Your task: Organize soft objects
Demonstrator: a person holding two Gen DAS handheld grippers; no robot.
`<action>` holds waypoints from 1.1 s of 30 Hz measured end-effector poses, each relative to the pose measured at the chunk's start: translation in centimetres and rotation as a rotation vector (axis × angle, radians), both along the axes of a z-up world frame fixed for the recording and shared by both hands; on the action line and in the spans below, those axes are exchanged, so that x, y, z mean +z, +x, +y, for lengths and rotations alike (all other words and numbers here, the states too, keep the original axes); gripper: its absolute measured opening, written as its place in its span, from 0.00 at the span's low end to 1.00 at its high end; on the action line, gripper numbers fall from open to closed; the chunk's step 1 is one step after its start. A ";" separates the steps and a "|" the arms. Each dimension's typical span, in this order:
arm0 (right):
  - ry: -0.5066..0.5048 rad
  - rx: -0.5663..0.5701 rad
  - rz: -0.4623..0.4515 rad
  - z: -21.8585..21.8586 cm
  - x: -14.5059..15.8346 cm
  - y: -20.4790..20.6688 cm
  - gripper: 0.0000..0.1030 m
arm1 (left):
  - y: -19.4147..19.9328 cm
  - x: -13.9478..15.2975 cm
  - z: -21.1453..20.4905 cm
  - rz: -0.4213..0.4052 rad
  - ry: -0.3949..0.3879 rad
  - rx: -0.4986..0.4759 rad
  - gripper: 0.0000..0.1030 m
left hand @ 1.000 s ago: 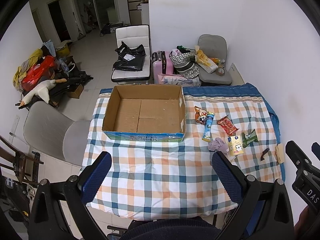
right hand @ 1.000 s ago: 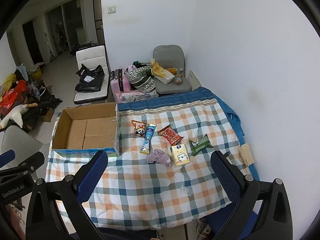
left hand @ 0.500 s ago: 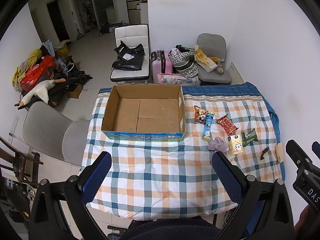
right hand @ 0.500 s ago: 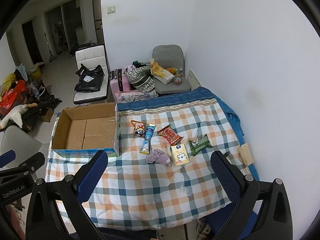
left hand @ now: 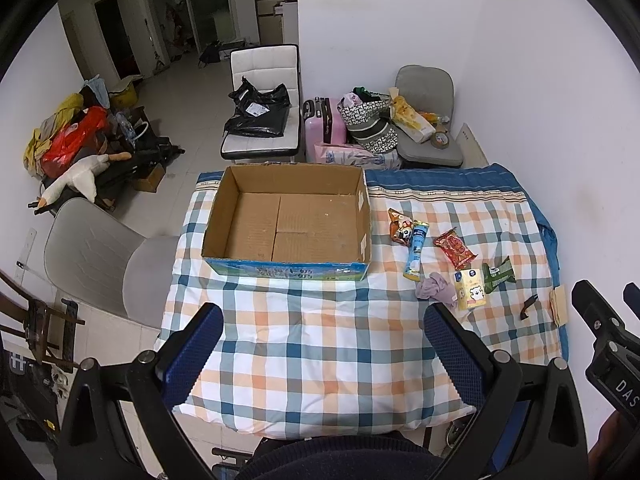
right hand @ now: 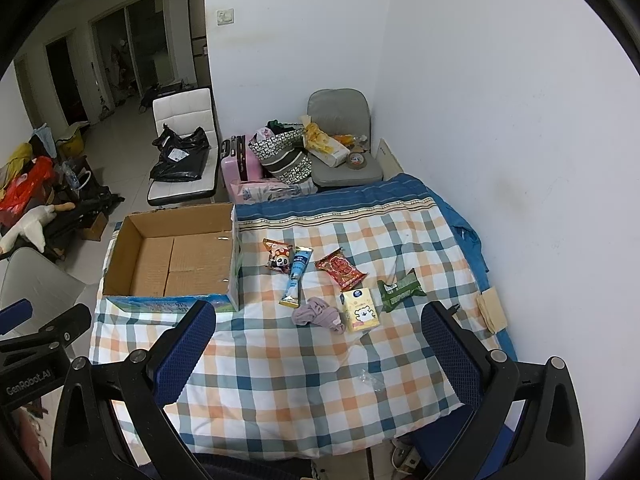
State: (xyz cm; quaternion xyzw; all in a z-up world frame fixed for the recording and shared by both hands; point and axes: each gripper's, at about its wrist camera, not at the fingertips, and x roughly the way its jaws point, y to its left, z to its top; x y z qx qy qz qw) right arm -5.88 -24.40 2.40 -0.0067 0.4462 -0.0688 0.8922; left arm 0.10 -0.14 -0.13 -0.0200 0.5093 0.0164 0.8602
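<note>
An empty open cardboard box (left hand: 288, 224) (right hand: 176, 256) sits on the left of a checked blanket (left hand: 320, 340) (right hand: 280, 360). To its right lie a panda snack bag (right hand: 278, 258), a blue stick pack (right hand: 296, 278), a red snack bag (right hand: 340, 268), a green packet (right hand: 400, 290), a yellow bear tissue pack (right hand: 360, 310) and a crumpled mauve cloth (right hand: 320, 316) (left hand: 436, 288). My left gripper (left hand: 324, 320) is open and empty above the blanket's near part. My right gripper (right hand: 320, 320) is open and empty, high above the cloth.
A beige pad (right hand: 492, 308) and a small black clip (left hand: 528, 306) lie at the blanket's right edge by the white wall. A grey chair (left hand: 92, 252) stands left of the table. Chairs, a pink suitcase (left hand: 322, 124) and bags stand beyond the far edge.
Both views have shifted only very slightly; the objects sit a touch higher in frame. Nothing on the blanket has moved.
</note>
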 end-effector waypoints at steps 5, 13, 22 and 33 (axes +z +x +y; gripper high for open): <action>0.002 0.002 0.004 -0.2 -0.2 -0.1 1.00 | -0.1 -0.2 0.1 -0.002 0.001 -0.002 1.00; 0.000 0.003 0.007 0.1 -0.2 0.1 1.00 | -0.1 -0.2 0.0 -0.001 -0.001 -0.002 1.00; -0.001 0.003 0.009 0.2 -0.2 0.2 1.00 | 0.0 -0.3 0.1 0.003 -0.002 -0.001 1.00; -0.006 0.007 0.012 0.8 -0.7 0.9 1.00 | 0.0 -0.3 0.1 0.006 -0.003 -0.002 1.00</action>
